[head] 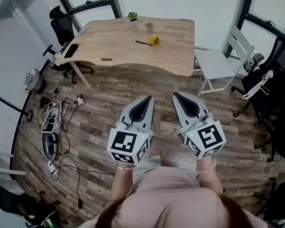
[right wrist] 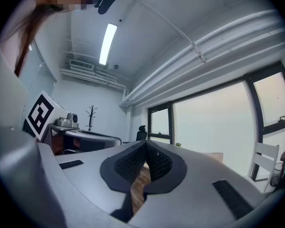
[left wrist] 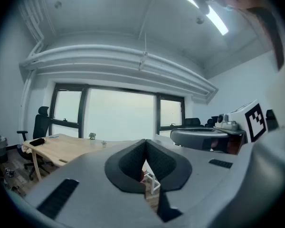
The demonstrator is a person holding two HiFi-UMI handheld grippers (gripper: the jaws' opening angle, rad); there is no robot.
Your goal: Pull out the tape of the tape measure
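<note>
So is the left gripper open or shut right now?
Shut. In its own view the left gripper has its jaws closed tip to tip, with nothing held between them.

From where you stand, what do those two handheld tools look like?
The light grey plastic left gripper and right gripper are tapered wedges lined with black textured pads. Each carries a white cube with black square markers. The person wears a pale pink top.

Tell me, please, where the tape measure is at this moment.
In the head view, the tape measure lies on the far half of the table, right of centre, just in front of the right-hand plant.
</note>
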